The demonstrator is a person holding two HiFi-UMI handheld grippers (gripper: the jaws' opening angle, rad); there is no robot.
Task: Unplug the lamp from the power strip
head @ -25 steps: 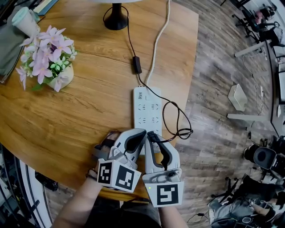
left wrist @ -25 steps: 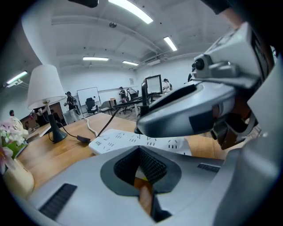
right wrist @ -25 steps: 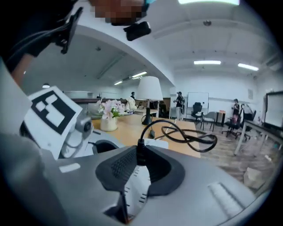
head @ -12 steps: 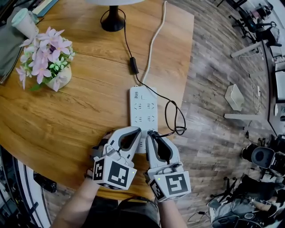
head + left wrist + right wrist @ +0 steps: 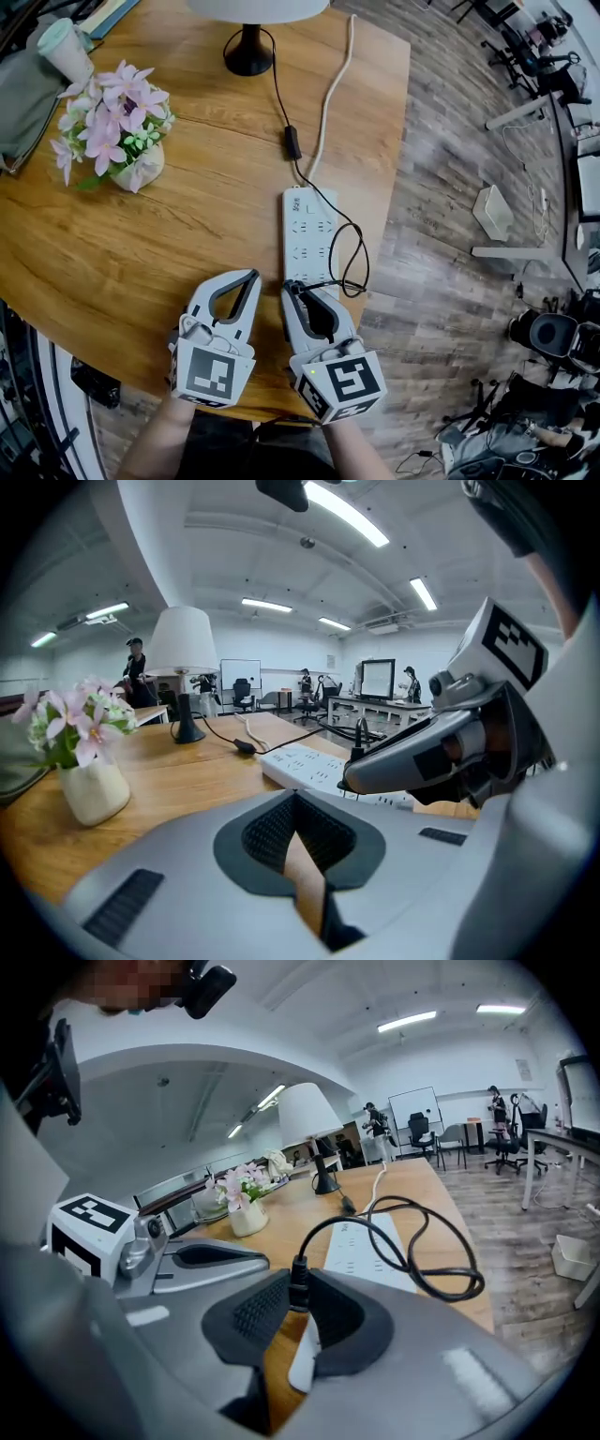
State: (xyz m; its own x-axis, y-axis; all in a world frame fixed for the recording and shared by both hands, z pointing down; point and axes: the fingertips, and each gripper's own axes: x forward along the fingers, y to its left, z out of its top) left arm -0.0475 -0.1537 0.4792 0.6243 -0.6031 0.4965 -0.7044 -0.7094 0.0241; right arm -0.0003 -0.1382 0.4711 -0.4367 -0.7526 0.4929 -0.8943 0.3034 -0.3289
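Lamp point(image 5: 248, 49): black base, white shade, upright at desk's far edge. Black cord point(image 5: 349, 255) runs from the base via inline switch point(image 5: 292, 142) and loops over the white power strip point(image 5: 309, 230), which lies flat, lengthwise, near the right edge. Black plug point(image 5: 298, 1283) upright at the strip's near end, pinched in right gripper point(image 5: 298, 1290). Can't tell if the pins are out.

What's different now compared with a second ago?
The left gripper has slid off the power strip to the left, jaws shut and empty. The right gripper keeps its grip on the black plug, now seemingly pulled clear of the strip's near end; the cable loop drew in. The lamp, flowers and strip stayed put.
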